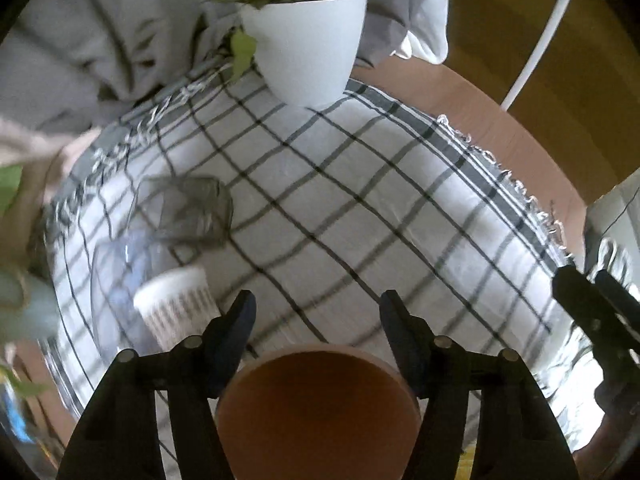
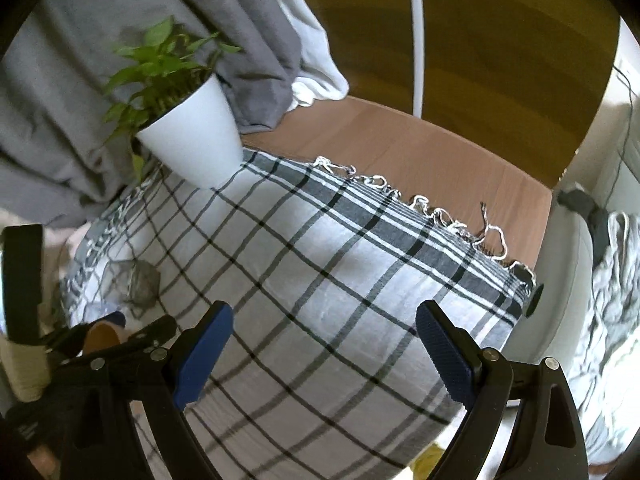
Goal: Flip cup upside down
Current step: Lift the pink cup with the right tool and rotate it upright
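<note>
The left gripper (image 1: 318, 304) is closed on the cup (image 1: 318, 416), one finger on each side of its wall, with the cup's open brown mouth facing the left wrist camera at 6 o'clock. In the right wrist view the same cup (image 2: 102, 334) shows at 8 o'clock, lifted clear of the checked cloth (image 2: 320, 280), though how far I cannot tell. The right gripper (image 2: 324, 346) is spread wide and holds nothing, hanging over the middle of the cloth.

The step in hand looks like the turn itself. To do it well, roll the wrist evenly until the mouth points straight down, keep the squeeze firm so the smooth wall does not slip, and lower onto a flat stretch of cloth, clear of what lies at 9 o'clock: a glass jar (image 1: 188, 210) on its side and a patterned white cup (image 1: 176, 308) just beside the left finger. Let go only once the whole rim bears on the surface.

The cup is round, with a terracotta-brown inside and a paler rim; its outside is mostly hidden. Beyond, at 12 o'clock, a white plant pot (image 1: 306, 46) stands at the cloth's far edge.
</note>
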`<state>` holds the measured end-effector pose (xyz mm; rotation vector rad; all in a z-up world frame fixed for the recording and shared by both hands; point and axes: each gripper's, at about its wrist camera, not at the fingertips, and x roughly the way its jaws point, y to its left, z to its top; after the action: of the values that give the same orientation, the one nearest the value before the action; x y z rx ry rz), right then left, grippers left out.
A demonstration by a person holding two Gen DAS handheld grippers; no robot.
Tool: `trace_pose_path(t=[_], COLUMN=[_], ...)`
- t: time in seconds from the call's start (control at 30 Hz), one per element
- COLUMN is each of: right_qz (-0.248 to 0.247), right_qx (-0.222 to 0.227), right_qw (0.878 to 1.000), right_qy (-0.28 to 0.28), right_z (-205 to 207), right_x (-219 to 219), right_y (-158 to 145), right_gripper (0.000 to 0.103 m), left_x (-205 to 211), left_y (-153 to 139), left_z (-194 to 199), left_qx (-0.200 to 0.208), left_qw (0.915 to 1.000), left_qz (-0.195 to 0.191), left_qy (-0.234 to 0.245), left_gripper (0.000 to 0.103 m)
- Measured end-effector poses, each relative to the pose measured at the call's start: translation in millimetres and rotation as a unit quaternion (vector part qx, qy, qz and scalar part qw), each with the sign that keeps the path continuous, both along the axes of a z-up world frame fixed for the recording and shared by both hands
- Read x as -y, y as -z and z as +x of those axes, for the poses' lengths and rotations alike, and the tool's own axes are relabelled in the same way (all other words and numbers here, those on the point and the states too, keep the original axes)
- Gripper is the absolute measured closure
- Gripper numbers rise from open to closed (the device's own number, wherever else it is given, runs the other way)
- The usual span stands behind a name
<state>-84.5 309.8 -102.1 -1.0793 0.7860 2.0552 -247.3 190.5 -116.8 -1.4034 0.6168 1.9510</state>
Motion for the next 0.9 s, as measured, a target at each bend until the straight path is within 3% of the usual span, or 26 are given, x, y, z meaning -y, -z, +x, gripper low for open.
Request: trace_pose_path(t=[0.03,0.07,0.13,0.3,0.57,0.9], right_qz=[-0.001,0.000,0.005,0.030,0.031,0.051], right_qx=[-0.002,-0.004,-0.008,-0.003,0.010,0.011], right_qw=[1.000,1.000,0.999,0.997,0.995,0.991], right_qy=[-0.009,-0.019,-0.035,-0.070,-0.097,-0.122], right_z=[2,4,7,12,19,17], right_x=[1,3,7,15,20,32], right_y=[-1,-3,-5,-6,4,1], right_gripper=[0.010,0.010,0.010,0.010,0.010,0.010], left_x=[6,8,9,22,47,56], left_y=[-3,-7,-5,17,41,39], left_z=[5,14,22,33,50,49], left_qx=[0.003,0.002,0.006,0.033,0.054,0.045], left_qw=[0.9999,0.9999,0.9998,0.9975,0.9934,0.9918], left_qz=[0.003,0.005,0.002,0.007,0.010,0.021], left_qy=[-0.011,-0.014,-0.019,-0.062,-0.101,-0.118], left_gripper=[0.045,0.060,0.071,0.072,0.072,0.072])
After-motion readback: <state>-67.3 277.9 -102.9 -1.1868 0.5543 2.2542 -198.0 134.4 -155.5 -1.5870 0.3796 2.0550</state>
